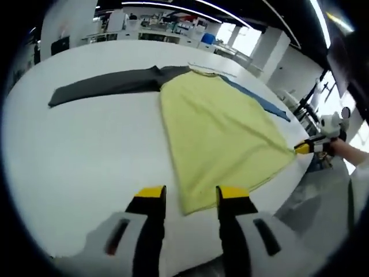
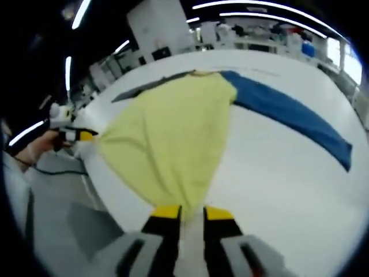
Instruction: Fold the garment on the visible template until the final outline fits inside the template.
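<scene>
The shirt's (image 2: 173,138) hem corner slips out of sight between the right gripper's (image 2: 192,214) yellow fingers (image 2: 167,212) — the grip itself cannot be made out. Beyond the shirt, the shelves (image 1: 167,26) at the back are a blur — their contents too small to tell.

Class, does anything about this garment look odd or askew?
The garment has mismatched sleeves: a grey sleeve on one side and a blue sleeve on the other. Its hem is also pulled to a point where the right tool pinches one corner.
</scene>
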A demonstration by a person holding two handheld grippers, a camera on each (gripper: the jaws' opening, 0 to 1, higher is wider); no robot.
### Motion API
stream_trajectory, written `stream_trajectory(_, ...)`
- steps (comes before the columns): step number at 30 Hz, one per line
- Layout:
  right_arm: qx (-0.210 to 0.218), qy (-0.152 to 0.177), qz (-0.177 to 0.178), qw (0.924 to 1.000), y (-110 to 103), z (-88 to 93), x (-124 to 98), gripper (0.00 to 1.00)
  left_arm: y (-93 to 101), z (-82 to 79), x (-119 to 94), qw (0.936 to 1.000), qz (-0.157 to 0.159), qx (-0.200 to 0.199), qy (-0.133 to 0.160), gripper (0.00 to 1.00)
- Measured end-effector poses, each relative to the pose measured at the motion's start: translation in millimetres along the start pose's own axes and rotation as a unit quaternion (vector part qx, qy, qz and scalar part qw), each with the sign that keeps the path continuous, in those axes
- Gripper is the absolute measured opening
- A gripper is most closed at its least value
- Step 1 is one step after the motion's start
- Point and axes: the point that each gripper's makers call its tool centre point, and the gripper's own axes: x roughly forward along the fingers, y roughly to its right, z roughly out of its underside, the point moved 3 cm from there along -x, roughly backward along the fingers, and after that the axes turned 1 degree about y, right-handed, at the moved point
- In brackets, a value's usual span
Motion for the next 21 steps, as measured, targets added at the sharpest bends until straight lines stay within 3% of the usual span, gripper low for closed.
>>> stream_trajectory(5, -0.004, 0.031, -0.002, 0.9995, 6.2, -13.1, -4.1, 0.47, 4.9, -17.3, 3.0, 0.999, 0.022, 0.014, 0.037, 0.57)
stream_trajectory(8, -0.011, 0.048, 0.007, 0.9987, 10.9, -19.4, -5.5, 0.63, 14.1, -28.6, 3.1, 0.9968, 0.035, 0.028, 0.067, 0.76)
stream_trajectory(15, -0.011, 0.083, 0.025, 0.9962, 31.9, -33.0, -8.2, 0.98, 16.3, -39.7, 1.4, 0.9947, 0.049, 0.05, 0.075, 0.97)
stream_trajectory(18, -0.004, 0.091, 0.035, 0.9952, 42.3, -38.1, -10.2, 0.99, 21.4, -42.0, -0.2, 0.9946, 0.049, 0.05, 0.076, 0.99)
stream_trajectory(21, 0.011, 0.097, 0.048, 0.9941, 65.9, -45.5, -13.0, 0.99, 24.9, -44.3, -2.9, 0.9946, 0.047, 0.052, 0.077, 0.99)
